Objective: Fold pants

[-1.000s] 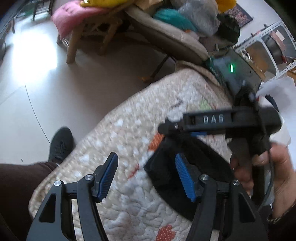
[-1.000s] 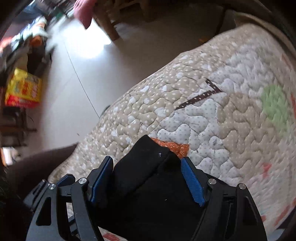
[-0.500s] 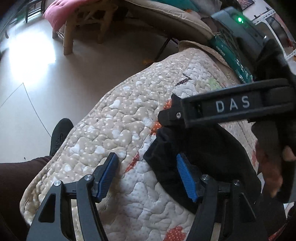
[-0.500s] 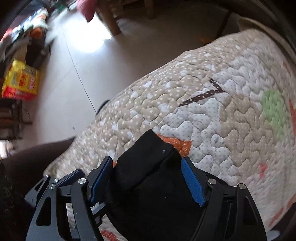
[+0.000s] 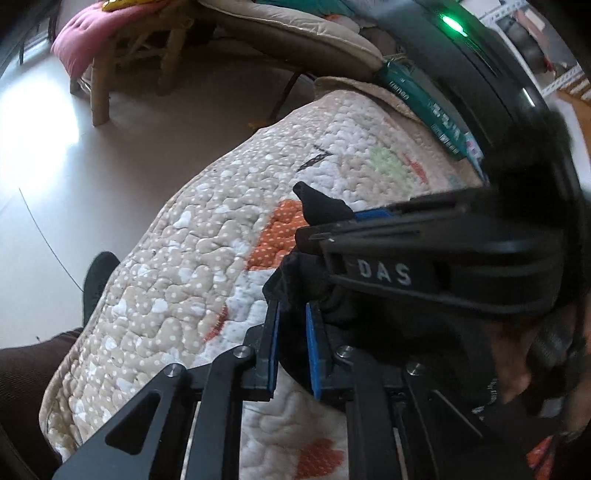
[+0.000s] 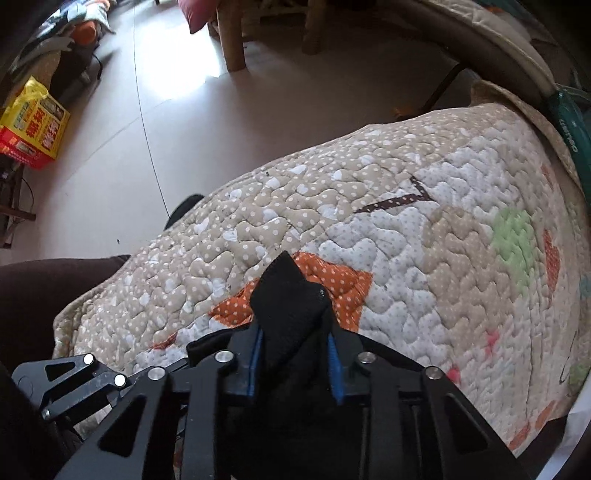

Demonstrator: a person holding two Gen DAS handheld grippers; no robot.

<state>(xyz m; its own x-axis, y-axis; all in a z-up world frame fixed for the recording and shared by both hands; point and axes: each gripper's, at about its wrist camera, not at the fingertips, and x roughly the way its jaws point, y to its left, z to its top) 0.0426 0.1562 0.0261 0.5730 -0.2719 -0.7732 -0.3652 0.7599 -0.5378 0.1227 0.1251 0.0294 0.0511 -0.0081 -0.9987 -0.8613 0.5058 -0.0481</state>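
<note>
Left wrist view. At 9 o'clock, pale floor point(image 5: 122, 192) with a bright glare patch. At 11 o'clock, a wooden chair point(image 5: 129, 62) bearing a pink cushion point(image 5: 88, 33). At 8 o'clock, a dark shoe point(image 5: 96, 280) on the floor, and below it a brown trouser leg point(image 5: 29, 369) of the person. Across the middle, a quilted dotted blanket point(image 5: 177, 288) with orange patches. At 6 o'clock, the left gripper point(image 5: 293, 343), blue-padded fingers point(image 5: 315, 350) clenched on an edge of the black pants point(image 5: 295, 280). At 3 o'clock, just beside and above, the right gripper point(image 5: 360, 218), marked DAS, clamped on a black corner that pokes out toward 12 o'clock. At 4 o'clock, a hand point(image 5: 513, 365) on its handle, blurred.

Right wrist view. At 9 o'clock, a yellow and red box point(image 6: 31, 125) on the floor point(image 6: 110, 155). At 8 o'clock, the brown trouser leg point(image 6: 44, 295). At 7 o'clock, part of the left gripper, black metal only, fingers hidden. Through the centre to 3 o'clock, the blanket point(image 6: 424, 266), with a green patch at 3 o'clock. At 6 o'clock, the right gripper point(image 6: 293, 362), jaws closing, blue fingers point(image 6: 334, 365) pressing both sides of a bunched fold of the black pants point(image 6: 288, 306), whose tip stands up over an orange patch of the blanket. Rest of the pants dark beneath the gripper body, hard to make out.
</note>
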